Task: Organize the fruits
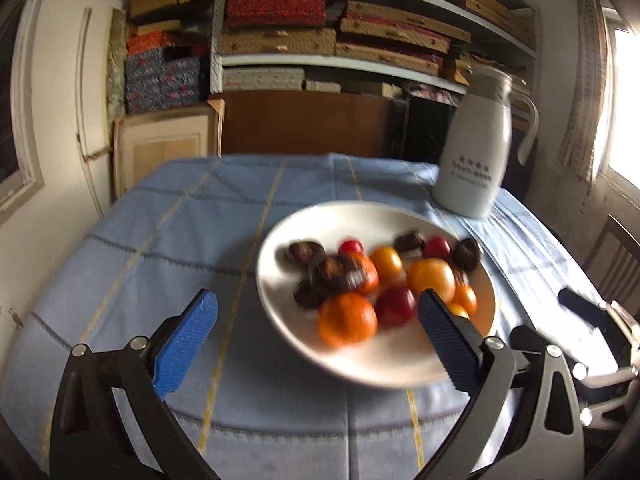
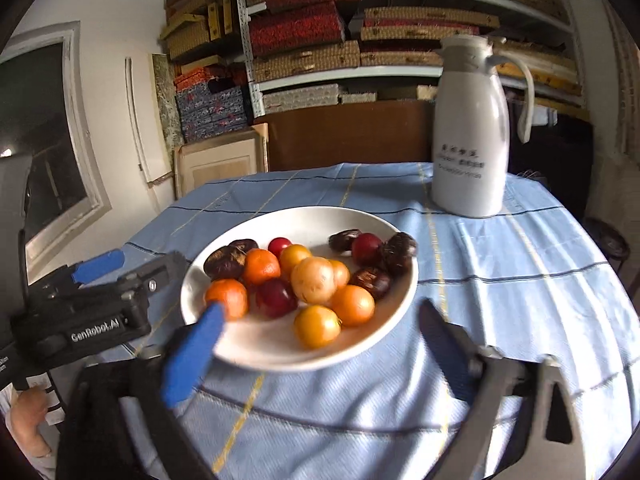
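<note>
Left wrist view: left gripper [image 1: 318,322] nearest the lens, its blue-padded fingers [image 1: 186,346] spread wide with nothing between them, held above the near edge of the table.
Right wrist view: right gripper [image 2: 316,344] likewise spread wide and empty; its left pad overlaps the plate's near-left rim in the picture, and whether it touches cannot be told.
Other gripper: in the right view the left gripper's black body sits at the left, just beside the plate.
Tablecloth [image 2: 520,300]: light blue with dark and yellow lines, covering the table.
Plate [image 2: 304,216]: white, shallow, resting on the cloth near the middle of the table.
Fruits [image 2: 314,280]: all piled on the plate, touching one another; orange and yellow round ones toward the front, red ones among them, dark brown wrinkled ones along the back and left.
Jug [image 2: 472,128]: white, upright, handle to the right, standing behind the plate at the far right, apart from it.
Shelves [image 2: 360,20]: against the far wall, stacked with woven boxes.
</note>
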Tool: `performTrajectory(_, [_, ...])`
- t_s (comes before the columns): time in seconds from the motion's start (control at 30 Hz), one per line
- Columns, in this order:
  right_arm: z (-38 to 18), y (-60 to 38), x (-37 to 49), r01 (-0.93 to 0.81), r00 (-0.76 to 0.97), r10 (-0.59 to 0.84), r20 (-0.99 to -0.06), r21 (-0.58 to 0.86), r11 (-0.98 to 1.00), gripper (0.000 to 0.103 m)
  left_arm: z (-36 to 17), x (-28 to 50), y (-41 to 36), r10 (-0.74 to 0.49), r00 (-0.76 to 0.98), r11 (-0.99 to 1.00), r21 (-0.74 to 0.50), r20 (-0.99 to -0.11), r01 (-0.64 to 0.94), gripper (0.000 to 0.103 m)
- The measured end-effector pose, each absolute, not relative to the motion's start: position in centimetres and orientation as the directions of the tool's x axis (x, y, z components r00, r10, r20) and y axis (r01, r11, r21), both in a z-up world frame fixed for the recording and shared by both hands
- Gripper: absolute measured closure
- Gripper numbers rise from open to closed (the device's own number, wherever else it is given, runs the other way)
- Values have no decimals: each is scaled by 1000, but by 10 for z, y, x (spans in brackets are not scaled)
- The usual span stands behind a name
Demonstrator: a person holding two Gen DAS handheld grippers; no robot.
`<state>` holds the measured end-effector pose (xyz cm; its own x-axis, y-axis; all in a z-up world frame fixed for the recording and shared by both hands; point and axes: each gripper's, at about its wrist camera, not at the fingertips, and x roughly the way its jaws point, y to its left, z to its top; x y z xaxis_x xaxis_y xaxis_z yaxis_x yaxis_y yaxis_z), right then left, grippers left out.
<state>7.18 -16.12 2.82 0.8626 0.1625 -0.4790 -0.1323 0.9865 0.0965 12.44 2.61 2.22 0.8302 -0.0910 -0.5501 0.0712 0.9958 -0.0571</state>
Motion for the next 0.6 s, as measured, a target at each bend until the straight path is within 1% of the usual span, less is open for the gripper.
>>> performTrajectory(0.03, [28, -161, 66, -104, 865, 123, -487, 67, 992, 3, 18, 120, 26, -107, 819, 994, -64, -564, 86, 5])
performTrajectory(0.1, [27, -162, 58, -90, 857, 106, -504, 57, 994, 3, 14, 109, 29, -159, 801, 987, -107, -577, 119, 5])
performTrajectory(0.2, [23, -168, 40, -117, 851, 160, -500, 116, 986, 3, 12, 93, 35, -267, 787, 962, -204, -556, 183, 5])
performTrajectory(0.27, [18, -172, 29, -128, 851, 180, -494, 138, 982, 3, 13, 84, 36, -297, 793, 952, -230, -531, 202, 4])
performTrajectory(0.3, [16, -173, 25, -125, 853, 179, -491, 140, 982, 3, 15, 79, 35, -279, 807, 958, -214, -521, 193, 4])
performTrajectory(0.33, [16, -173, 20, -121, 855, 174, -488, 140, 983, 3, 18, 72, 31, -219, 832, 974, -158, -509, 159, 4])
performTrajectory(0.4, [18, -169, 16, -140, 859, 192, -475, 143, 980, 3, 23, 66, 22, -136, 860, 991, -65, -492, 120, 4])
performTrajectory(0.47, [24, -163, 19, -158, 864, 197, -464, 123, 980, 3, 29, 63, 6, -101, 880, 990, 41, -463, 135, 5])
performTrajectory(0.5, [28, -161, 23, -160, 866, 196, -460, 115, 980, 3, 33, 66, 0, -34, 890, 992, 94, -455, 86, 4])
performTrajectory(0.57, [36, -160, 36, -149, 858, 181, -481, 105, 983, 3, 38, 79, 1, 13, 864, 994, 104, -504, 46, 5])
performTrajectory(0.6, [38, -162, 45, -146, 845, 185, -501, 116, 982, 3, 39, 89, 3, 4, 840, 995, 82, -543, 48, 5])
